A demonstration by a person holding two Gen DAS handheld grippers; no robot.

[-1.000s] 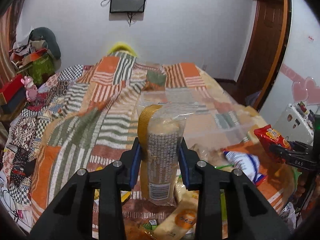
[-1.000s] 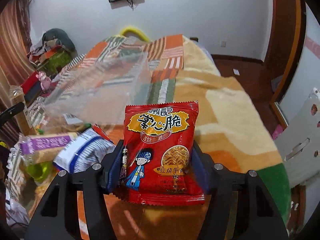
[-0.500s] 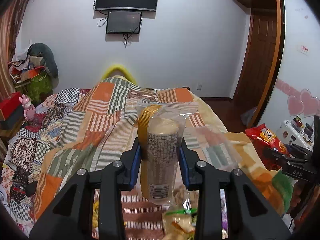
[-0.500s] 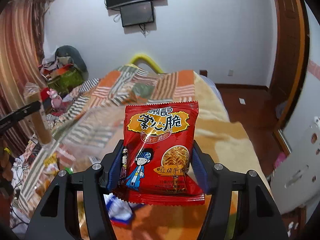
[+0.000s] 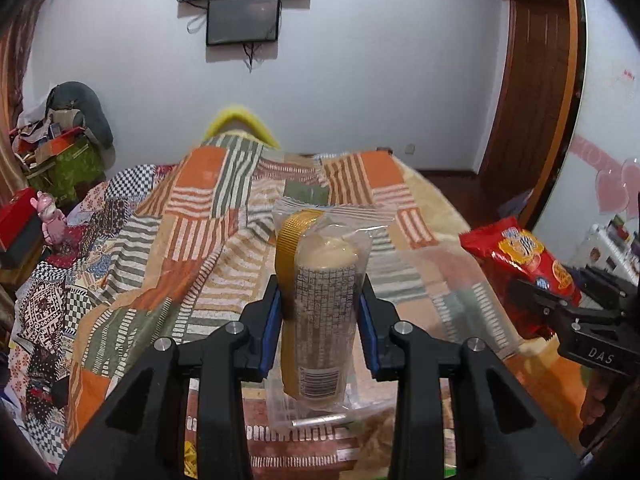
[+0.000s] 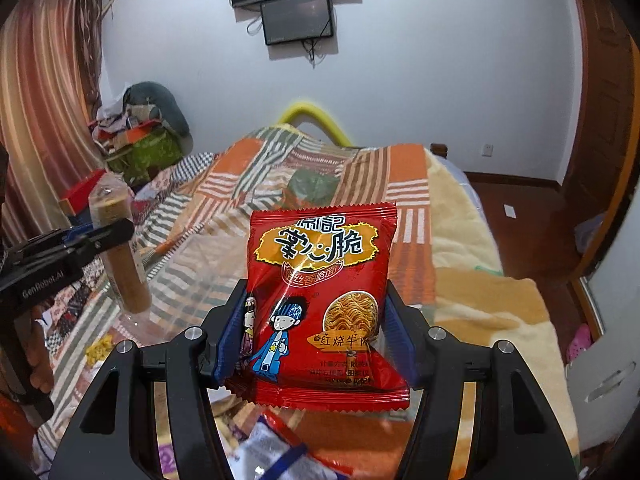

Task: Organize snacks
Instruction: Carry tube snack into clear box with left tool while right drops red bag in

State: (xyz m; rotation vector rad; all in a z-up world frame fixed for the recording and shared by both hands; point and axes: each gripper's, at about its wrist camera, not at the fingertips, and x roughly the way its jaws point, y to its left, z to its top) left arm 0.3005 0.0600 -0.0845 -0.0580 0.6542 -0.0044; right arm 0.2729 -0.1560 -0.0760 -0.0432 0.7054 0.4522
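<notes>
Biscuit roll (image 5: 322, 312) upright in clear wrapper, pinched at mid-body by left gripper (image 5: 320, 316) fingers, lifted above bed (image 5: 168, 240) for carrying. Red noodle packet (image 6: 320, 300) pinched flat at its side edges by right gripper (image 6: 310, 344). Both raised higher than second ago; snack pile (image 6: 272, 452) now mostly below view.
</notes>
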